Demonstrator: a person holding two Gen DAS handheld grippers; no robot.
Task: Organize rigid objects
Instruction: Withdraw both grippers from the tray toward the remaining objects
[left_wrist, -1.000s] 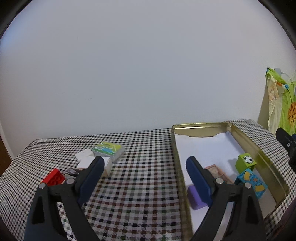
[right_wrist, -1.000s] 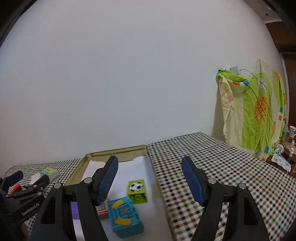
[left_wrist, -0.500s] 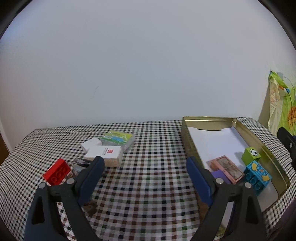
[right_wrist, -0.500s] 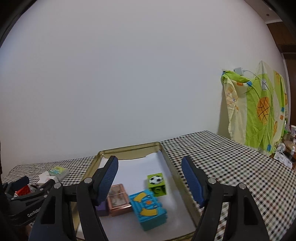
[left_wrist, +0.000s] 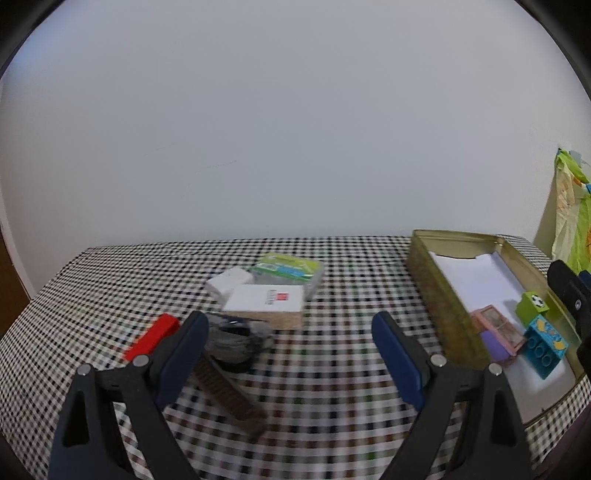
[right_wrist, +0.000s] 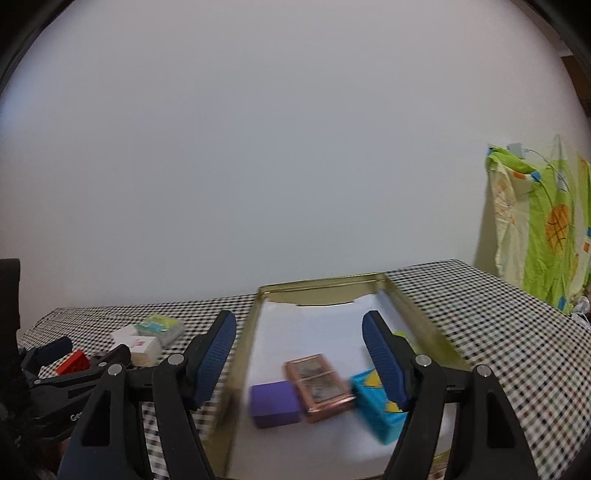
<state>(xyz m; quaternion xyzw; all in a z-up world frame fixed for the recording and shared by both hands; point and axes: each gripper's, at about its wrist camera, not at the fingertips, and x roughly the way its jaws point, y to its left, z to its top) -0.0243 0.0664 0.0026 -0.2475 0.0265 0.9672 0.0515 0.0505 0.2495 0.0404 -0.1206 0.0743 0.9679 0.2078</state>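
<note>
A gold tin tray (left_wrist: 424, 273) (right_wrist: 243, 354) lined with white paper holds a purple block (right_wrist: 274, 404), a pink framed box (right_wrist: 317, 382), a blue brick (right_wrist: 375, 400) and a green football cube (left_wrist: 532, 308). On the checked cloth lie a red brick (left_wrist: 151, 338), a white box (left_wrist: 264, 301), a green packet (left_wrist: 288, 267), a dark coiled thing (left_wrist: 232, 341) and a brown strip (left_wrist: 229, 395). My left gripper (left_wrist: 288, 354) is open and empty above the cloth near this pile. My right gripper (right_wrist: 299, 354) is open and empty over the tray.
The table's left edge (left_wrist: 40, 295) and a white wall lie beyond. A green and yellow cloth (right_wrist: 539, 229) hangs at the far right. My left gripper also shows at the left of the right wrist view (right_wrist: 55, 369).
My left gripper has swung left, away from the tray towards the pile of loose objects. My right gripper has also shifted left, so the tray now sits between its fingers.
</note>
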